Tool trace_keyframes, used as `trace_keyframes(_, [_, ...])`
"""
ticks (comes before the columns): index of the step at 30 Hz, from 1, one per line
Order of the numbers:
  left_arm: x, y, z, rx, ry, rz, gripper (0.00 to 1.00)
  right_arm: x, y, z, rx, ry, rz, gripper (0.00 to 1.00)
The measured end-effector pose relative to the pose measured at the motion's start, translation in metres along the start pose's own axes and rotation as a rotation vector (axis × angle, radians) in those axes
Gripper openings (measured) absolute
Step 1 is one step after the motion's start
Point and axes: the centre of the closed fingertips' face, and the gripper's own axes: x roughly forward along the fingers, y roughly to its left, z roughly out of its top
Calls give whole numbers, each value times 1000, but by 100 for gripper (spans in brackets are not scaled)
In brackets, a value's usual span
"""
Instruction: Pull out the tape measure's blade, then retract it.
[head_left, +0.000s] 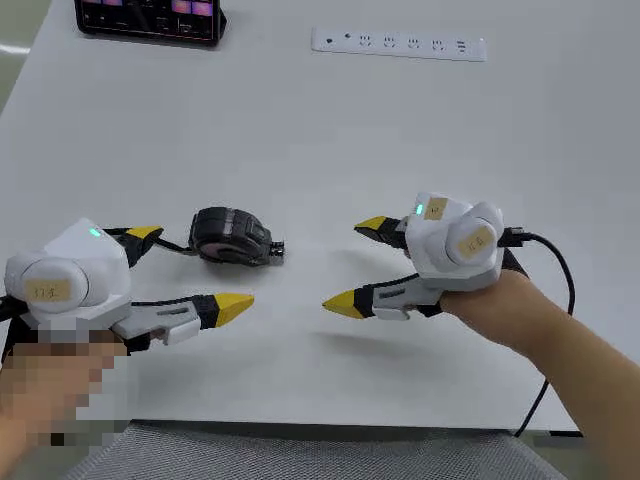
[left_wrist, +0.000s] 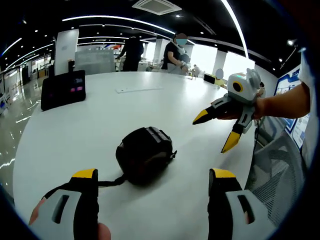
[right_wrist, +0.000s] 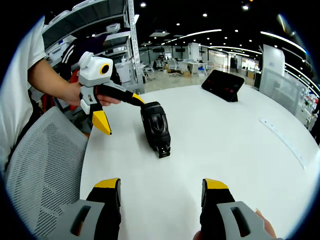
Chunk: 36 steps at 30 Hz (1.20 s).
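— What could go wrong from here?

— Start with the tabletop (head_left: 300, 130). It's bare and smooth, so I'd guess the case skates along it if the blade is pulled before anything pins it. Both tools are idle. The left hand-held gripper (head_left: 195, 268) has its jaws spread and holds nothing, and so does the right hand-held gripper (head_left: 350, 265). The tape measure (head_left: 230, 236) lies on the tabletop between them, closer to the left one, just beside its far jaw.

— And the pull itself?

— The jaw tips are narrow points on a rounded case, so a grip off-centre could squirt it out sideways. The hook end (head_left: 277, 250) faces the right gripper and it's tiny. A shallow pinch might slip off, and the blade would snap back.

— What is it all made of, by the look?

— The tabletop is white and matte, faintly glossy under the lights. The grippers have white moulded shells and black jaws capped in yellow wedges. The tape measure is a black, domed case, ribbed and rubbery-looking. A thin black cord (head_left: 175, 245) trails from it toward the left jaw, and I can't tell whether the two touch.
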Motion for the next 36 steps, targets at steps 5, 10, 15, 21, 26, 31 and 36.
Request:
trace_keyframes(5, [-4, -2, -3, 33, 18, -16, 90, -7, 1, -3, 12, -11, -9, 66])
trace_keyframes(10, [-9, -2, -4, 62, 30, -27, 95, -14, 2, -5, 21, -21, -22, 68])
trace_keyframes(15, [-14, -3, -5, 87, 36, -35, 97, -20, 3, -7, 31, -25, -33, 71])
trace_keyframes(21, [-19, -4, -5, 114, 43, -45, 99, -29, 4, -11, 35, -26, -47, 76])
trace_keyframes(26, [-23, -6, -6, 130, 51, -57, 99, -36, 4, -16, 40, -22, -57, 79])
trace_keyframes(31, [-27, -5, -8, 146, 59, -57, 99, -44, 4, -17, 47, -28, -73, 82])
trace_keyframes(36, [-32, -4, -9, 166, 65, -56, 99, -50, 4, -20, 46, -28, -85, 84])
